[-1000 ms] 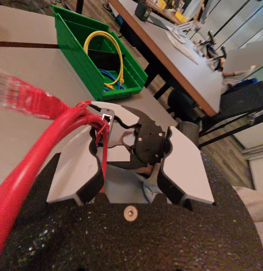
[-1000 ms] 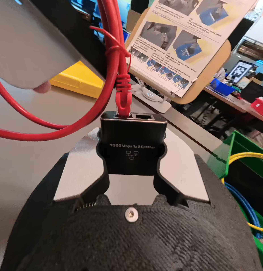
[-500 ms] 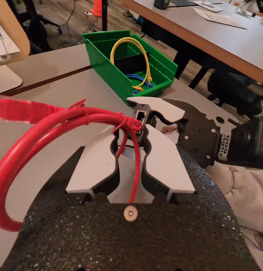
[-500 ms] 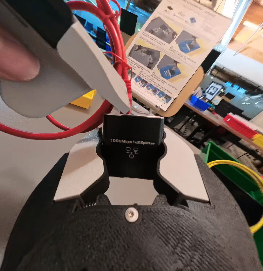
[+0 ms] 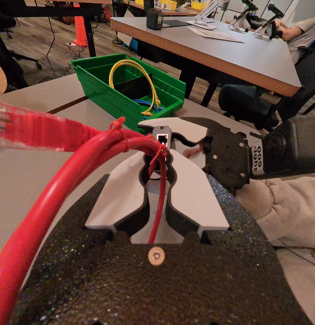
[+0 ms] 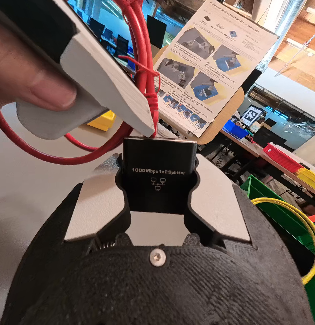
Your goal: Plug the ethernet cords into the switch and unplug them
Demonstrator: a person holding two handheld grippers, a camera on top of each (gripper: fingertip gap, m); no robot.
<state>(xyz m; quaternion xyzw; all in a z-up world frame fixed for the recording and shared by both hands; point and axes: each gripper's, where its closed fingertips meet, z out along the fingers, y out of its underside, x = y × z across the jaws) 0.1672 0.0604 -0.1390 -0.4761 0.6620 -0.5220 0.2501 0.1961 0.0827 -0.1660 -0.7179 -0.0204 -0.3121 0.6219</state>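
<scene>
My right gripper [image 6: 158, 158] is shut on the black switch [image 6: 158, 177], ports facing away from me. A red ethernet cord [image 6: 146, 82] comes down into the switch's left port. My left gripper [image 5: 157, 159] is closed around that cord's plug end right at the silver port face of the switch [image 5: 162, 139]. One of its fingers [image 6: 107, 91] shows in the right wrist view, reaching the switch's top from the upper left, with a person's fingertip [image 6: 40, 84] on it. The cord [image 5: 53, 190] loops left, tied in a bundle. Its free plug [image 5: 21, 126] is blurred at the left.
A green bin [image 5: 107, 95] with a yellow cord [image 5: 149, 82] and a blue cord [image 5: 144, 103] stands on the grey table [image 5: 38, 168] beyond the grippers. An instruction sheet on a wooden stand [image 6: 206, 70] and a yellow bin [image 6: 104, 121] stand behind the switch. Another table [image 5: 223, 51] lies farther off. Some 4 cm of space lies between my two pairs of fingers.
My left gripper went from wide open to closed around the red cord at the switch. It swung down onto the plug. The right gripper kept hold of the switch.
</scene>
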